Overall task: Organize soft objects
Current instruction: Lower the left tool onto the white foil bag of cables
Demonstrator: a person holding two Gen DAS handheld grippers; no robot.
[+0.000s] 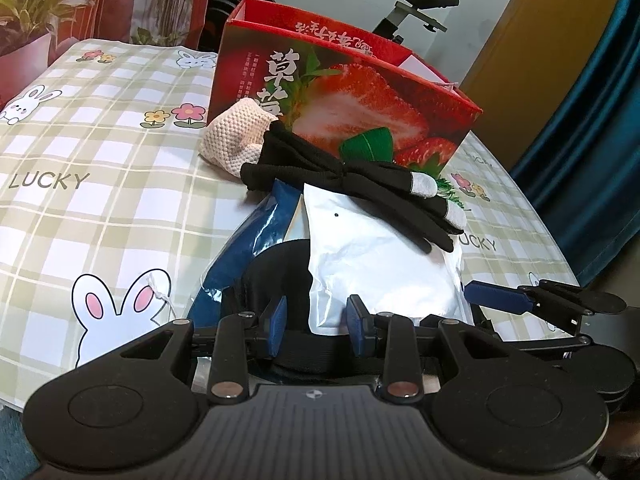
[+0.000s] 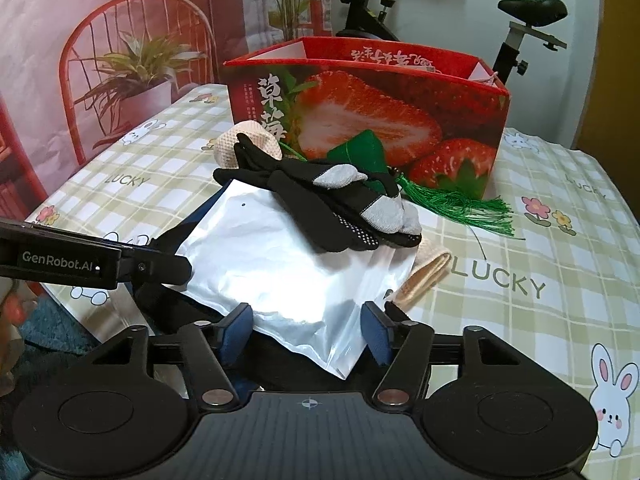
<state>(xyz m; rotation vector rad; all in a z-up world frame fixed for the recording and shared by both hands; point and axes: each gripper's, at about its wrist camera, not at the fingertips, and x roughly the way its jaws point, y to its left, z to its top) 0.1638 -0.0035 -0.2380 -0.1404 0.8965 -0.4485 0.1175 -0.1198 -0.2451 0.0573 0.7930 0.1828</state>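
A pile of soft things sits on the checked counter [image 2: 540, 208], just in front of the red strawberry box [image 2: 368, 116]. On top lies a silver pouch [image 2: 288, 268], and a pair of black gloves [image 2: 328, 208] with grey fingertips lies across its far edge. Behind them are a beige mesh piece [image 1: 232, 136] and a green tassel [image 2: 460, 208] — the tassel touches the box's foot.

The right tool [image 2: 308, 334] stands spread, its 2 blue pads either side of the pouch's near corner without pressing it. The left tool [image 1: 316, 320] is narrowly parted, pads just beside the pouch's near edge — whether it grips I cannot tell.
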